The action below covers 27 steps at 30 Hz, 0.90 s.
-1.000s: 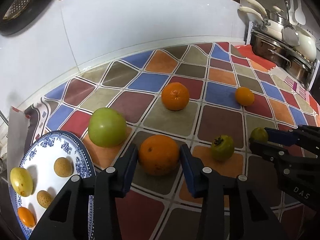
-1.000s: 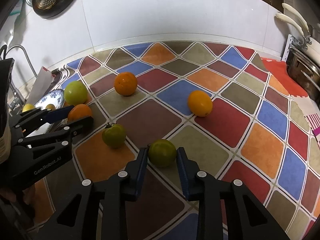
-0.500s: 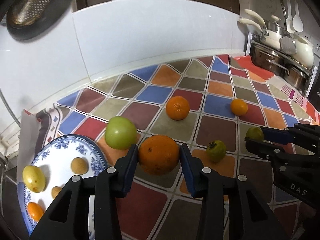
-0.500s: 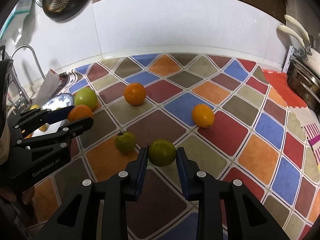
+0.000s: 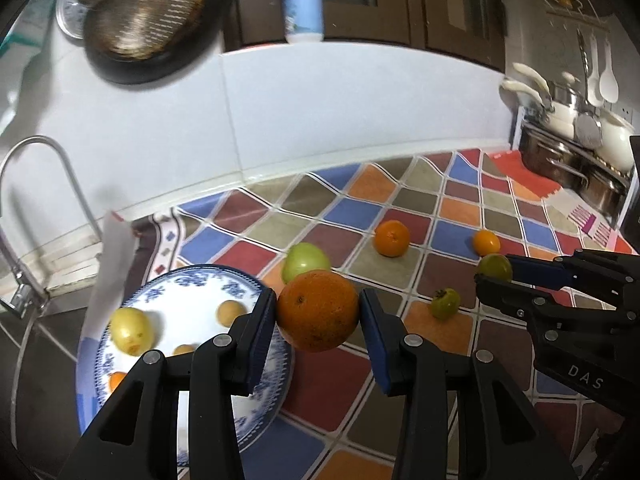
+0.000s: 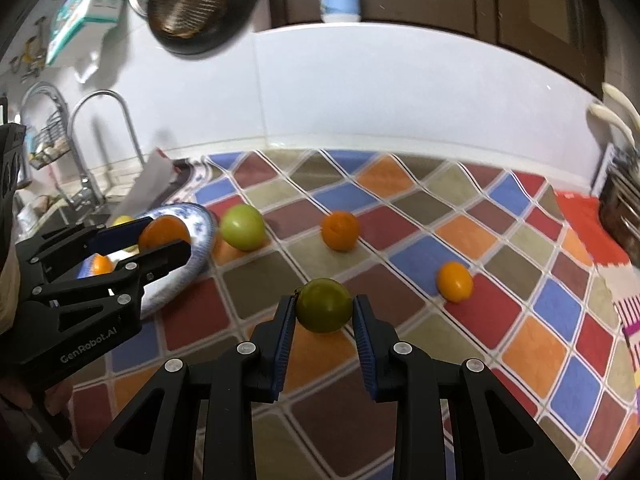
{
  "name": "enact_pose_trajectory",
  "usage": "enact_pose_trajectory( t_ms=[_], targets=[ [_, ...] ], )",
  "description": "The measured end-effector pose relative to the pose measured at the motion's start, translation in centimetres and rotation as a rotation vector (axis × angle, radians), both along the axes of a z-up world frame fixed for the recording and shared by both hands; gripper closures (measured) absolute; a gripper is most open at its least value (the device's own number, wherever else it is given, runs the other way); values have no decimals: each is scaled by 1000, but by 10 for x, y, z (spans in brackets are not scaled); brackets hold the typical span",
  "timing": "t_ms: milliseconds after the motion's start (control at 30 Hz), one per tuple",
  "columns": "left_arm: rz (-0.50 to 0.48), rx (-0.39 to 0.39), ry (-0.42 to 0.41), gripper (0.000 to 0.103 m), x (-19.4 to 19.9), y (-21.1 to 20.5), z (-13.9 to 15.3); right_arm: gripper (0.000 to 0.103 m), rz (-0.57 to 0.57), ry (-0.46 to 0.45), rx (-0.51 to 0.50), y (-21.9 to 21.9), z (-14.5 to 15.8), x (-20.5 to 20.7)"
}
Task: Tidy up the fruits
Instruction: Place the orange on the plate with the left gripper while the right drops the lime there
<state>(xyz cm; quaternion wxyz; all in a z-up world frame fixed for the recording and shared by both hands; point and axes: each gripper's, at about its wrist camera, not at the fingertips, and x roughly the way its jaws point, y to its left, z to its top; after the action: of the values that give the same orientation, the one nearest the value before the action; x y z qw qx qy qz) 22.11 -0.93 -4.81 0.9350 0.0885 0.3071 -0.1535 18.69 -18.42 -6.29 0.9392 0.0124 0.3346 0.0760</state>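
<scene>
Left tongs [image 5: 319,312] clamped on orange [image 5: 318,310], raised just beside plate [image 5: 192,276]; right tongs [image 6: 324,312] pinching green fruit [image 6: 324,310], clear of surface [image 6: 480,300]. Carry step, by the look of it, both loads lifted and bound for the plate. Next: swing orange over bare china between the small fruits already there, lower, then release; same for green fruit. Left on the surface, large to small: green apple [image 5: 305,257], mandarin [image 5: 392,238], small orange [image 5: 486,242], green persimmon [image 5: 445,303].
</scene>
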Motion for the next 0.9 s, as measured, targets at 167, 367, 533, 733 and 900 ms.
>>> enact_pose_trajectory(
  t_ms=[167, 367, 533, 733, 900],
  targets=[
    [51, -14, -21, 61, -9, 19, 8, 73, 64, -45, 14, 16, 15, -1],
    [127, -3, -24, 61, -14, 42, 8, 73, 157, -82, 29, 44, 29, 5],
    [196, 6, -24, 61, -17, 64, 7, 73, 227, -110, 26, 67, 36, 13],
    [254, 22, -12, 61, -18, 83, 2, 73, 315, -102, 25, 94, 36, 26],
    [301, 35, 34, 61, -17, 99, -12, 73, 382, -67, 24, 115, 25, 40]
  ],
)
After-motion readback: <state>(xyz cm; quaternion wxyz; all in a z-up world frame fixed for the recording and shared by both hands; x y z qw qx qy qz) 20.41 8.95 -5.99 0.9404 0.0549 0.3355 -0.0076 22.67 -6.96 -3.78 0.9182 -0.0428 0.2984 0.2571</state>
